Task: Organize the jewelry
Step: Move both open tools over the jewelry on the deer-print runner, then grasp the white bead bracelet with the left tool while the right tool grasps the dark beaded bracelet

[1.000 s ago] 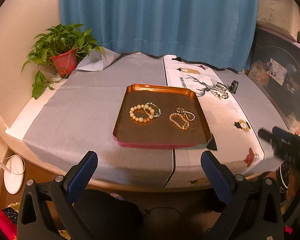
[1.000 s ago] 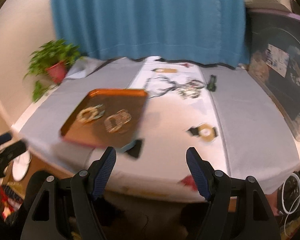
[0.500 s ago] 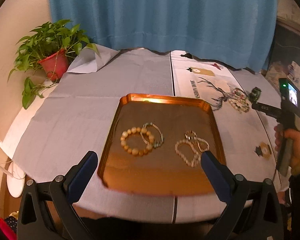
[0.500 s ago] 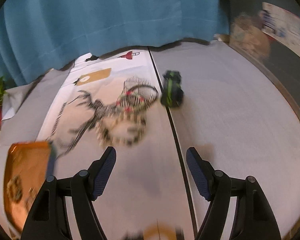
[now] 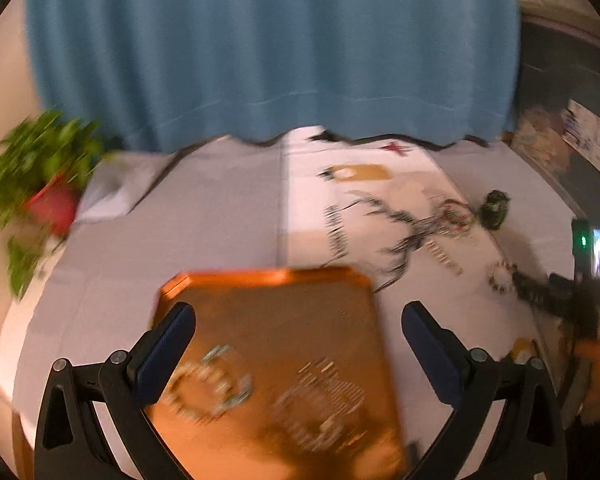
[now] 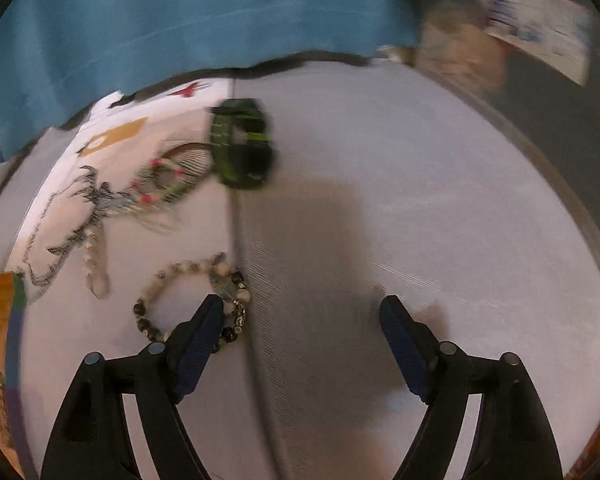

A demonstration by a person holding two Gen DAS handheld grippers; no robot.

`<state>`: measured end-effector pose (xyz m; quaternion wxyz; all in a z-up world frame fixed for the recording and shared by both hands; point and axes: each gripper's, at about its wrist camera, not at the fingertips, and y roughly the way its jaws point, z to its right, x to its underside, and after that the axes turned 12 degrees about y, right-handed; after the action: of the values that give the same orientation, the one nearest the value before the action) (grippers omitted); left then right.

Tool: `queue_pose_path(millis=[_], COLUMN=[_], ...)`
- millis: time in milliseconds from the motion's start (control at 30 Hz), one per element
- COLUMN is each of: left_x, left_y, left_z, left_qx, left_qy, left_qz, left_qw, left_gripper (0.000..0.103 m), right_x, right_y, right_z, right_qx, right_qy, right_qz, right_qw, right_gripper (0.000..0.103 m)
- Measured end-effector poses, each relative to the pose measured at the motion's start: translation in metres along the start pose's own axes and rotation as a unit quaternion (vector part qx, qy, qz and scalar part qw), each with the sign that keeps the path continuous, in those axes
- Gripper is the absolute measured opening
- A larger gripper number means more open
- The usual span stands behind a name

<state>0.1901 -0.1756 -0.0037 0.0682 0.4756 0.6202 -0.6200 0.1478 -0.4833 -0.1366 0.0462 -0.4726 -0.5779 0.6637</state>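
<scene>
Showing, largest first: round table (image 5: 220, 216) under grey cloth, with white printed runner (image 5: 312, 216) down the middle; blue curtain (image 5: 268, 52) behind, potted plant (image 5: 40, 184) at the far left edge. Orange tray (image 5: 276, 320) near the front edge, likely the collecting place, already holding blurred bead bracelets (image 5: 208, 392). Left gripper (image 5: 298, 322) poised wide and empty above the tray, probably standing by. Right gripper (image 6: 302, 314) angled down over the cloth, jaws opening, nothing between them; left finger (image 6: 202, 330) overlapping the loose beaded bracelet (image 6: 188, 300), apparently the next pick. Further pieces (image 6: 160, 184) and small dark green object (image 6: 240, 144) lying farther back on the runner, not yet gathered.
</scene>
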Motion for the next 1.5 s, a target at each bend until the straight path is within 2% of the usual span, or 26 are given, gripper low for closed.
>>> queue_pose_path(millis=[133,233,300,400,500,633,833,867,900,933,967,1000,1033,1067,1133,1233,1367,1500], left_x=[-0.045,-0.073,-0.087,-0.1,-0.105,-0.106,-0.11,-0.11,-0.109,-0.11,-0.111,-0.112,-0.113,-0.113,-0.114,-0.114,-0.114,-0.111], left_y=[0.037,0.079,0.11,0.149,0.179,0.2,0.212,0.211,0.21,0.207,0.202,0.198,0.195,0.191,0.18,0.158,0.114,0.069], left_z=[0.042,0.083,0.107,0.127,0.142,0.152,0.17,0.173,0.176,0.177,0.177,0.178,0.177,0.174,0.169,0.159,0.144,0.129], left_qx=[0.061,0.126,0.15,0.147,0.139,0.12,0.124,0.131,0.139,0.165,0.174,0.178,0.194,0.208,0.21,0.208,0.216,0.223], left_qy=[0.041,0.09,0.116,0.135,0.162,0.198,0.248,0.258,0.265,0.266,0.265,0.269,0.263,0.25,0.237,0.219,0.202,0.176], left_qz=[0.0,-0.032,-0.061,-0.081,-0.119,-0.133,-0.139,-0.14,-0.141,-0.139,-0.136,-0.132,-0.138,-0.137,-0.126,-0.108,-0.071,-0.044], left_qw=[0.9973,0.9874,0.9799,0.9764,0.9697,0.9638,0.9506,0.9469,0.9436,0.9396,0.9386,0.9374,0.935,0.9356,0.9401,0.9472,0.9527,0.9579], left_gripper=[0.102,0.102,0.102,0.102,0.102,0.102,0.101,0.093,0.072,0.054,0.015,0.005,0.005,0.005,0.005,0.005,0.005,0.005], right_x=[0.002,0.004,0.007,0.008,0.0,-0.004,-0.007,-0.008,-0.008,-0.008,-0.007,-0.007,-0.007,-0.007,-0.007,-0.012,-0.019,-0.019], right_y=[0.006,0.008,0.009,0.007,0.009,-0.002,0.0,0.0,0.0,0.0,-0.002,-0.006,-0.01,-0.012,-0.017,-0.032,-0.06,-0.089], right_z=[0.005,0.006,0.007,0.012,0.019,0.028,0.029,0.028,0.028,0.028,0.027,0.024,0.021,0.02,0.021,0.027,0.036,0.04], right_qx=[-0.014,-0.027,-0.039,-0.05,-0.048,-0.042,-0.046,-0.046,-0.046,-0.049,-0.055,-0.066,-0.075,-0.082,-0.106,-0.107,-0.106,-0.103], right_qy=[-0.011,-0.027,-0.047,-0.061,-0.062,-0.058,-0.062,-0.062,-0.063,-0.063,-0.068,-0.078,-0.083,-0.08,-0.075,-0.058,-0.035,-0.03], right_qz=[0.001,-0.002,-0.006,-0.008,-0.01,-0.011,-0.013,-0.014,-0.013,-0.013,-0.011,-0.003,-0.001,-0.005,-0.001,0.033,0.071,0.089], right_qw=[1.0,0.999,0.998,0.997,0.997,0.997,0.997,0.997,0.997,0.997,0.996,0.995,0.994,0.993,0.991,0.992,0.991,0.99], right_gripper=[0.085,0.087,0.089,0.09,0.093,0.096,0.097,0.097,0.097,0.096,0.091,0.065,0.016,0.013,0.012,0.012,0.011,0.011])
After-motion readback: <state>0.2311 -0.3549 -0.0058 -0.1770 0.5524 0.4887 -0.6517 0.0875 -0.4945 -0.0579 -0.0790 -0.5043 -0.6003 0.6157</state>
